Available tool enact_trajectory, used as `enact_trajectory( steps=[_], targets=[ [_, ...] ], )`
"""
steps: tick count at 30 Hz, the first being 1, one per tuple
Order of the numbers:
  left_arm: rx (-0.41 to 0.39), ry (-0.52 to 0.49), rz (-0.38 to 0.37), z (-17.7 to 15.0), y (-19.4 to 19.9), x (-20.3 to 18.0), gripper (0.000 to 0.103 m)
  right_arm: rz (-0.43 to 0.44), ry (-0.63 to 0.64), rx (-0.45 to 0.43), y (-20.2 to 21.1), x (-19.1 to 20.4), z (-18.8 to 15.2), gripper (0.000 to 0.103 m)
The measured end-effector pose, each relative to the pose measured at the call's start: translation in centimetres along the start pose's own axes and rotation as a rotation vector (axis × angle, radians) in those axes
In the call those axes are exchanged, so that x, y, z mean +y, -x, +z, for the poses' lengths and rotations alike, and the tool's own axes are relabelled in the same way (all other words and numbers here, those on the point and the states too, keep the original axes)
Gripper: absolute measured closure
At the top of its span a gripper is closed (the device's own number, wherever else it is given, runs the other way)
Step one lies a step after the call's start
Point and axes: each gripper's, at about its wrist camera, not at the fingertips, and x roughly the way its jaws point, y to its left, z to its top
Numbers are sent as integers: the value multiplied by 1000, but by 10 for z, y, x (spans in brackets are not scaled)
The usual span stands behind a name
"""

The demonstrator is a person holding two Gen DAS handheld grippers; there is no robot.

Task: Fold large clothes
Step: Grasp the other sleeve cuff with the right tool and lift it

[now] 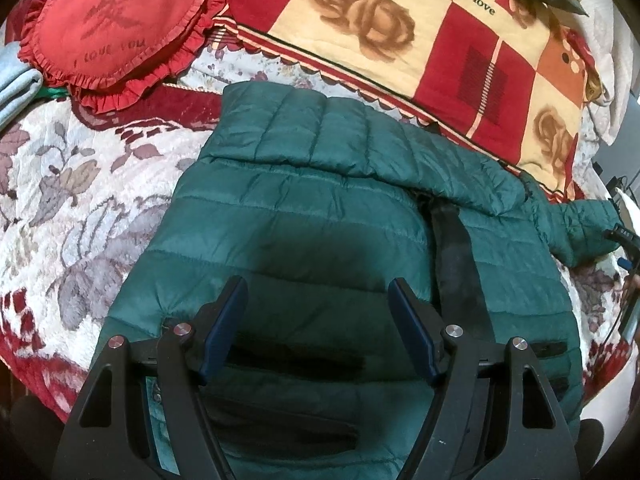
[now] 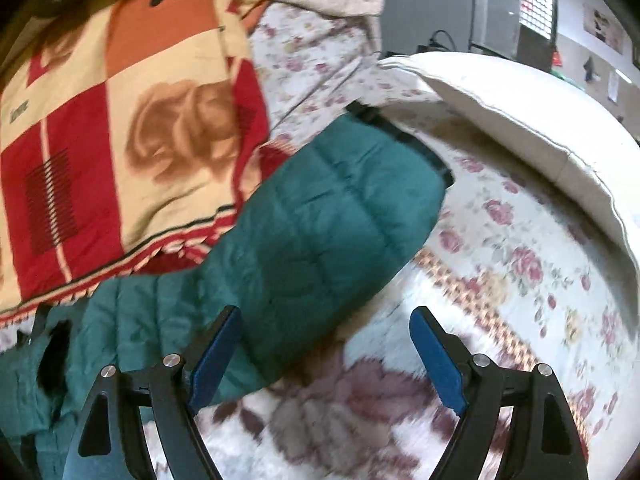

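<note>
The left hand-held gripper is built of matte black plastic: two curved arms, each with a triangular cut-out near its base. Round silver screw heads sit on the arm joints, two to a side. Its fingers carry flat, dark blue pads. The right hand-held gripper has the same black arms, silver screws and cut-outs, with brighter blue pads.
</note>
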Motion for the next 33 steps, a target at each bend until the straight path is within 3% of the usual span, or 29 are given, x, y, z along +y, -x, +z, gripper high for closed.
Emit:
enact_trajectory(
  steps=[13,20,22,24,27,31,33],
  targets=[
    [34,-10,9,0,-10,1,30,74,-167,-16,-34,-19,32,16],
    [42,-20,20,-1,-14,2,30,70,-165,-17,-46,-23,44,16],
    [43,-22,22,-2,-14,1,30,69,-178,-19,-50,-27,46,22],
    [43,-25,24,-2,-14,0,30,36,-174,-11,-54,-32,46,48],
    [43,-19,22,-3,-14,1,30,41,-185,-7,-57,-44,47,68],
    [40,-19,21,-5,-14,1,30,112,-218,-27,-49,-57,47,87],
    [41,-20,19,-6,-13,1,30,153,-203,-41,-37,-56,46,91]
  ],
)
